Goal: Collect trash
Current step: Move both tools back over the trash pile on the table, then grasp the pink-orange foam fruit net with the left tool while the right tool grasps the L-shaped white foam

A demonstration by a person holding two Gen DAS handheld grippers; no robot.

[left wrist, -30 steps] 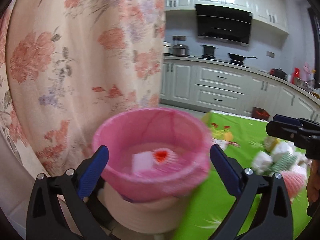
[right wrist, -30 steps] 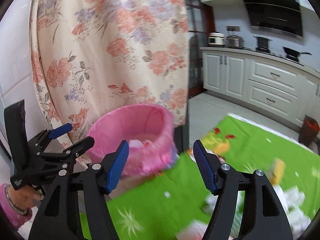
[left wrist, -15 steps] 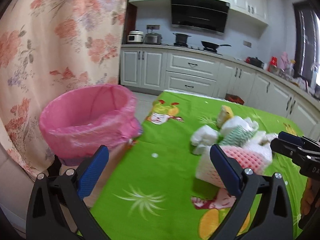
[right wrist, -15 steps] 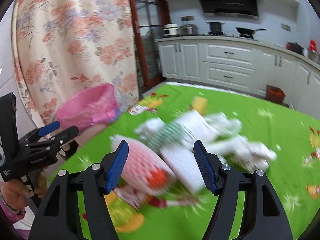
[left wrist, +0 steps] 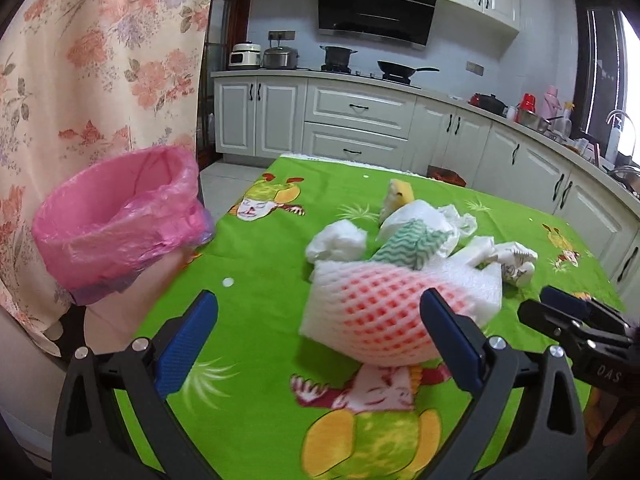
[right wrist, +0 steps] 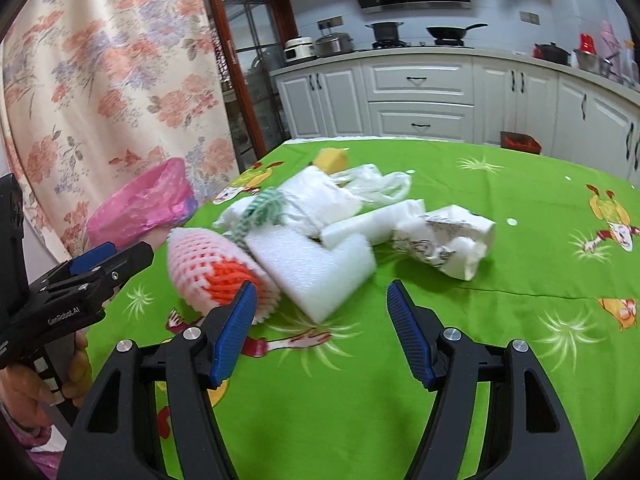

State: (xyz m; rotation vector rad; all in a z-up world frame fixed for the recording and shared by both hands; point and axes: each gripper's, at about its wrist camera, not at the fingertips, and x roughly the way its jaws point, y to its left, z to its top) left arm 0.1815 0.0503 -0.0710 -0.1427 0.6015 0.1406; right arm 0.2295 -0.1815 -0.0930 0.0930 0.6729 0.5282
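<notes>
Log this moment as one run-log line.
left hand-held gripper: open, empty | right hand-held gripper: open, empty | trash pile: on green tablecloth | pink-lined bin: at table edge

My left hand [right wrist: 36, 384] is cut off at the frame edge; the bin [left wrist: 116, 220] hides its own inside from me.

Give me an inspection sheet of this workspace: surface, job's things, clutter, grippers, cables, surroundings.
Surface: table under a green cartoon tablecloth.
Job's things: pink-lined trash bin off the table's left edge; trash heaped mid-table: pink foam fruit net, white foam block, crumpled printed paper, white plastic bag, green-striped cloth, yellow sponge.
Clutter: small white specks on the cloth.
Grippers: left gripper open, empty; right gripper open, empty, short of the heap.
Cables: nothing seen.
Surroundings: floral curtain, white kitchen cabinets, pots on the stove.
</notes>
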